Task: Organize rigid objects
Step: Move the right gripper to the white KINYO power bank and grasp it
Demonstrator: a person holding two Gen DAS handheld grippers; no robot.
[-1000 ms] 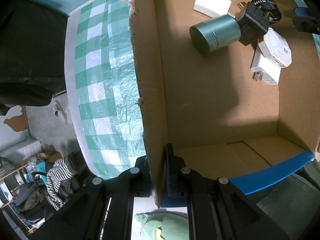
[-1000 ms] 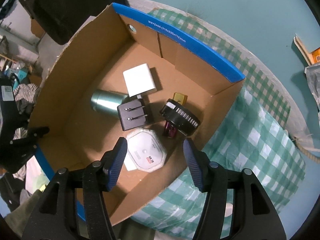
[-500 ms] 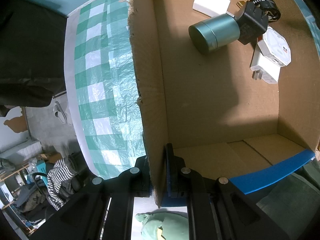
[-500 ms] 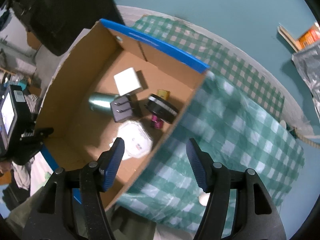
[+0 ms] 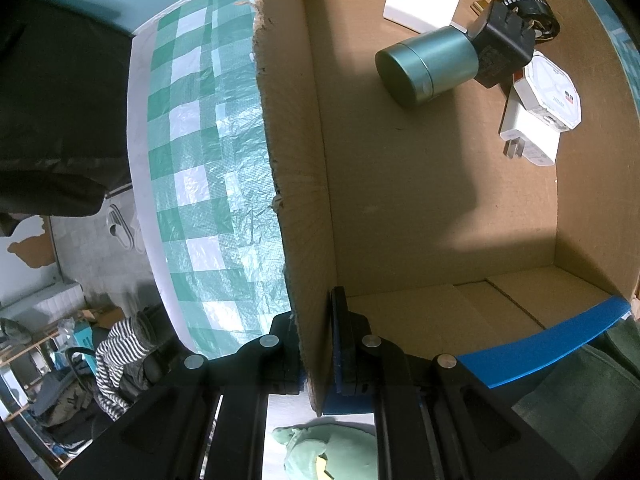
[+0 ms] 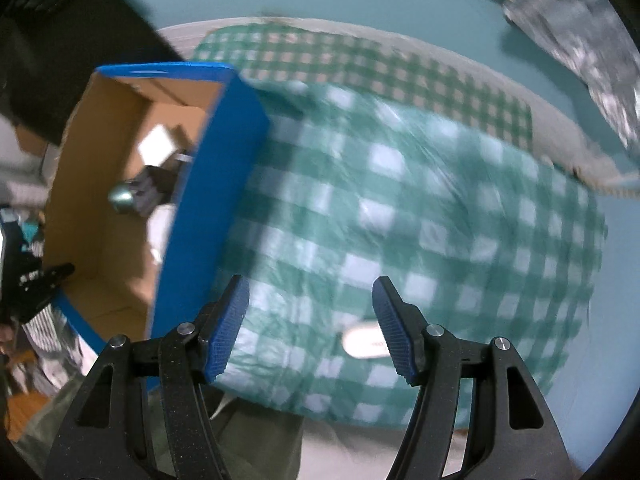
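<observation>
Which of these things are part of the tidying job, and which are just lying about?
Job: box, green tin, black plug, white charger, white block, white item on cloth.
Lying about: checked cloth, striped clothing, foil bag.

Left wrist cam: steep downward look, hard up against the cardboard box (image 5: pixel 296 184) wall, seeing into its inside. Right wrist cam: straight down, higher up, over the checked cloth (image 6: pixel 420 216) beside the box, blurred. Both views share box and cloth.
</observation>
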